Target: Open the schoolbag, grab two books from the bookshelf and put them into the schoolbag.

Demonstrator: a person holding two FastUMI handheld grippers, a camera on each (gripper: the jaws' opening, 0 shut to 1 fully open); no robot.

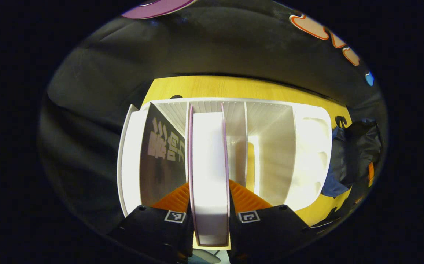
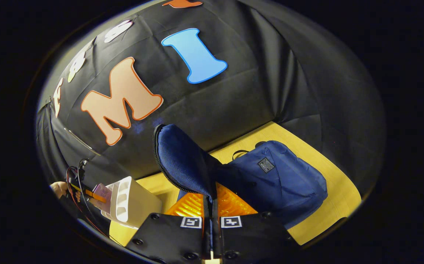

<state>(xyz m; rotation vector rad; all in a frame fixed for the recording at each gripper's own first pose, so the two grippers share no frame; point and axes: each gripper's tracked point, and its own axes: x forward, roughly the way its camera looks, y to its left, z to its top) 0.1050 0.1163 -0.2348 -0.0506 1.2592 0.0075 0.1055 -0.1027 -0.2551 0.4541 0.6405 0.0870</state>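
Left gripper [image 1: 209, 205]: jaws set narrow, one finger on each face of a pink-edged book [image 1: 209, 172], clamped across its thickness near the page edge facing the camera. The book stands upright in a slot of the white bookshelf [image 1: 307, 154], so a grip across the covers probably lets it slide straight out between the dividers. Just beside it, in the next slot, a black-covered book [image 1: 162, 154] leans at a tilt; likely the second one to fetch. Beyond the shelf, the yellow table [image 1: 233, 86], then the dark cloth wall. Right gripper [image 2: 211, 216]: fingers nearly together, pinching the zippered edge of the schoolbag's flap [image 2: 182, 161], which is lifted upright. Judgement: the flap is held up to keep the mouth open for the incoming book. The blue schoolbag [image 2: 281, 179] lies on the table behind the flap, near the wall. Off to the side in the right gripper view, the bookshelf and a hand [image 2: 59, 189] with the other gripper at it, well apart from the bag. Step in hand: drawing out the first book.
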